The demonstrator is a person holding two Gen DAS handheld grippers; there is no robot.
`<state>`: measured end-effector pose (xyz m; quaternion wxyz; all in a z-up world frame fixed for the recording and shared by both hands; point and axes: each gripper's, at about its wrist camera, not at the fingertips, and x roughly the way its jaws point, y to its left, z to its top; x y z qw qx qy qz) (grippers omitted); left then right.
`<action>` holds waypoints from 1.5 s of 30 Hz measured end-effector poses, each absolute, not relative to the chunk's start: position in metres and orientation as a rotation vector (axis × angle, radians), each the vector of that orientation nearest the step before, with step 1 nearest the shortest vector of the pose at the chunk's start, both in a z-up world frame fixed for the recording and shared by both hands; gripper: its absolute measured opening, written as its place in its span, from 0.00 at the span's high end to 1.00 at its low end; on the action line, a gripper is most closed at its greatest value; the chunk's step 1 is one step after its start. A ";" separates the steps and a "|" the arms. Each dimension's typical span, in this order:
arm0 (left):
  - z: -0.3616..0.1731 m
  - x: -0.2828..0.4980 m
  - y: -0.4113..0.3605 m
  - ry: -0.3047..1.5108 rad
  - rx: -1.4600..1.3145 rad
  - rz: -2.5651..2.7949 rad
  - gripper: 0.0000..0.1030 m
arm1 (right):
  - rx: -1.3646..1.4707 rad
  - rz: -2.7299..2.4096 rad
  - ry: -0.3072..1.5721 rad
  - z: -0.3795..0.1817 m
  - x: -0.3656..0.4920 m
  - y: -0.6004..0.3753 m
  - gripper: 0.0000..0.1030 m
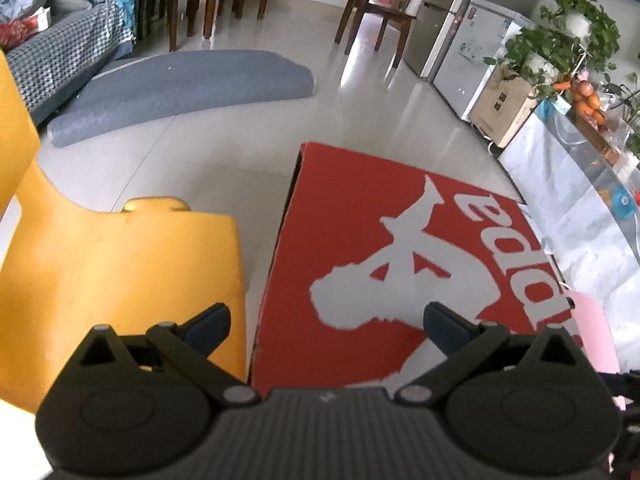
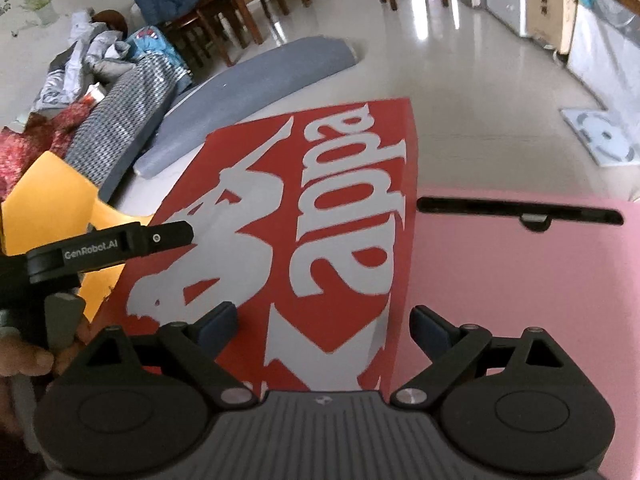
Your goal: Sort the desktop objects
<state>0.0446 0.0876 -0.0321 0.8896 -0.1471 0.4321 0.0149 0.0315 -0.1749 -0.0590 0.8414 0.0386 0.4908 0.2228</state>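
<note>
Chair (image 1: 120, 264) and pink surface (image 2: 520, 280) flanking box (image 2: 304, 216)

Both hand-held grippers — left (image 1: 326, 320), right (image 2: 322, 326) — gape, empty, angled down.

Near end of red box (image 1: 360, 264) hidden behind left gripper (image 1: 326, 324) body. White lettering on lid blurred, partly cut off. Pink surface (image 2: 520, 280) cut by frame edge. Hand (image 2: 24, 356) at lower left blurred, mostly hidden.
</note>
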 end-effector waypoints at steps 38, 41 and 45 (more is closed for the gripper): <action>-0.043 0.036 0.081 0.948 -0.284 0.057 0.00 | 0.063 0.556 1.181 -0.075 0.018 -0.172 0.10; -0.042 0.035 0.081 0.945 -0.290 0.057 0.00 | 0.056 0.555 1.153 -0.072 0.017 -0.173 0.10; -0.042 0.035 0.080 0.941 -0.292 0.053 0.00 | 0.056 0.551 1.122 -0.068 0.018 -0.174 0.10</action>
